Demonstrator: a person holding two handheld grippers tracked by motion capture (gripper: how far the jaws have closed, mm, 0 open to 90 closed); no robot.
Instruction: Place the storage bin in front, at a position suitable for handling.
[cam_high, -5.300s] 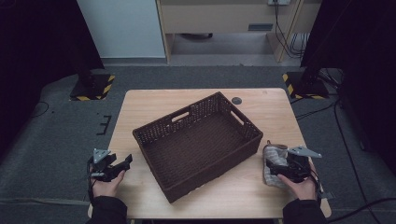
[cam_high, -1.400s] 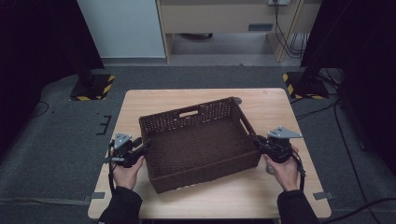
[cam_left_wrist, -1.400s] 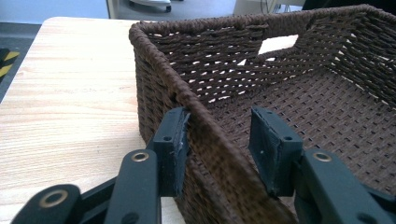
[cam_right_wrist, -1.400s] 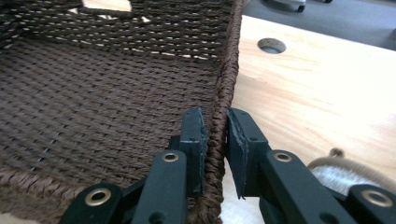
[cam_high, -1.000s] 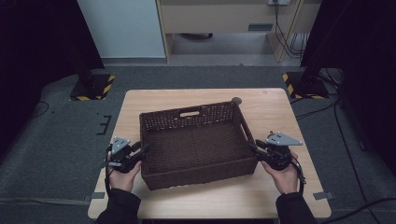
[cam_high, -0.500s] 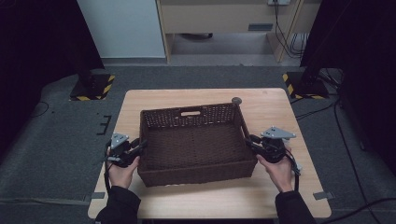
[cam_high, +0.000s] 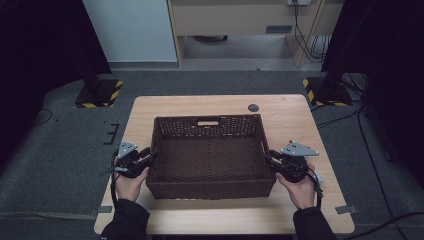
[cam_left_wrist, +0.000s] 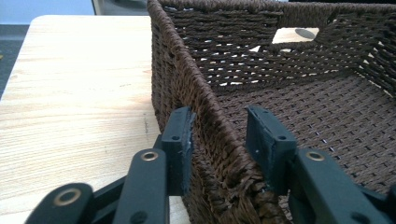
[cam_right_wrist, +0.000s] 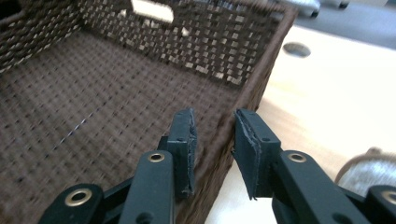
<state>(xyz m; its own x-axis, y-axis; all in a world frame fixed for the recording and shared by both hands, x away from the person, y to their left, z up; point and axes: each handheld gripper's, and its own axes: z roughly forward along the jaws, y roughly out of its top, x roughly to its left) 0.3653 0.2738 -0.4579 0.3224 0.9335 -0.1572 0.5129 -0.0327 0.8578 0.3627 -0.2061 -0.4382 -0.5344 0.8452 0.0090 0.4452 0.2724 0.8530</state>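
Left gripper: its jaws straddle the left side wall of the dark brown woven wicker basket, one pad outside, one inside. The outer pad lies against the weave; the inner pad stands a little off it. The jaws have just eased slightly apart, so this reads as a loose hold, not a pinch.
Right gripper: its jaws straddle the right side wall near the front corner, a narrow gap on each side of the rim; they too have just parted a little, with the wall between them.
Basket position: in the high view the basket sits flat in the middle of the light wooden table, square to its edges, empty, cut-out handle on the far wall.
Hands: one at each short side, left and right.
Far items: a small dark round disc lies on the table beyond the basket.
Step in hand: likely finishing the squaring of the basket and letting go.
Next move: open both jaws wider, then draw them straight off the rims without dragging the basket askew.
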